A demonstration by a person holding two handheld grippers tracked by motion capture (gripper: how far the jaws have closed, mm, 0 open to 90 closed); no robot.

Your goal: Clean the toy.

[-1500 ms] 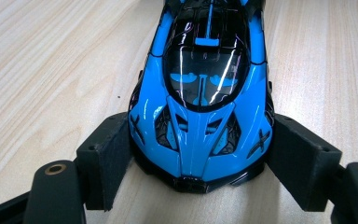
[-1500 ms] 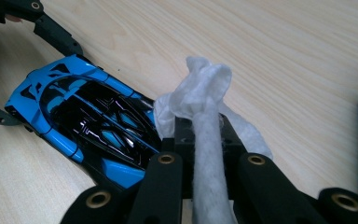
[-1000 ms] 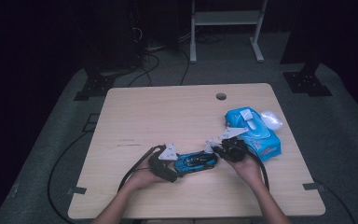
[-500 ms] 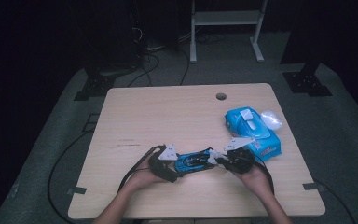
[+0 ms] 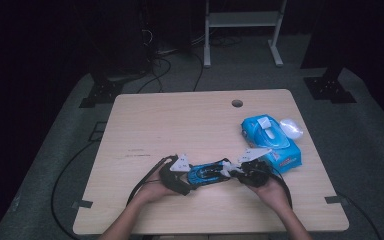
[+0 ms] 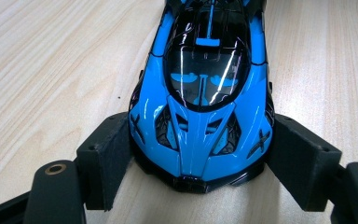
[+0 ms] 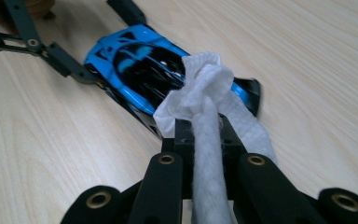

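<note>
Toy car (image 5: 206, 173) at lower centre of the high view, on the wooden table (image 5: 180, 120). Left gripper (image 6: 198, 154) clamped on the nose of the car. Right gripper (image 7: 205, 135) clenched on a white wet wipe (image 7: 200, 100), pressed to the car's rear deck. Wipes pack (image 5: 270, 142) at right. Risk: excess wiping force probably twists the car out of the clamp; rear wing may snag the wipe.

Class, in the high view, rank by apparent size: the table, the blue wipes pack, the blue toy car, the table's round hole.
1. table
2. blue wipes pack
3. blue toy car, partly hidden by the grippers, so only roughly placed
4. round hole
</note>
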